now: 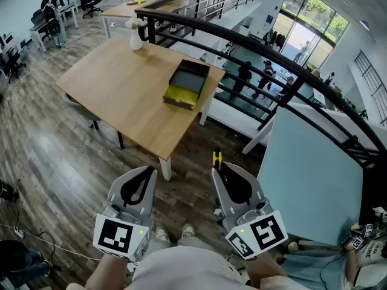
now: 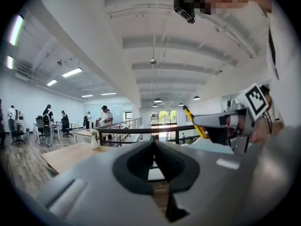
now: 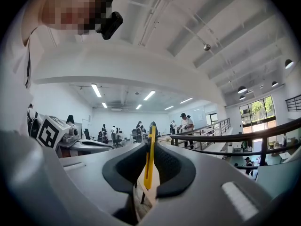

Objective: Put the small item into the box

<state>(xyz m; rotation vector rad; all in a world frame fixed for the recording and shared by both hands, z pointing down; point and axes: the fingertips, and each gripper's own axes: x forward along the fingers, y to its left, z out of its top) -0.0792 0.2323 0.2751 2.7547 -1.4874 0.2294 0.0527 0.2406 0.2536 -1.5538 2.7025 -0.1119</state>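
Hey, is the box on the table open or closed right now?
Open. In the head view the box on the wooden table shows its dark inside from above, with nothing covering it.

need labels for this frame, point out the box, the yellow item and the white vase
box (image 1: 192, 75), head view, its dark open inside.
yellow item (image 3: 149, 159), right gripper view, middle of its yellow body.
white vase (image 1: 136, 41), head view, its rounded body.

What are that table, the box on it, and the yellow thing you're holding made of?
Table: looks like wood or wood laminate, pale matte grain.
Box: matte dark inside, yellow at one end; cardboard or plastic, too far to tell.
Yellow item in the right tool: likely smooth plastic, black tip.
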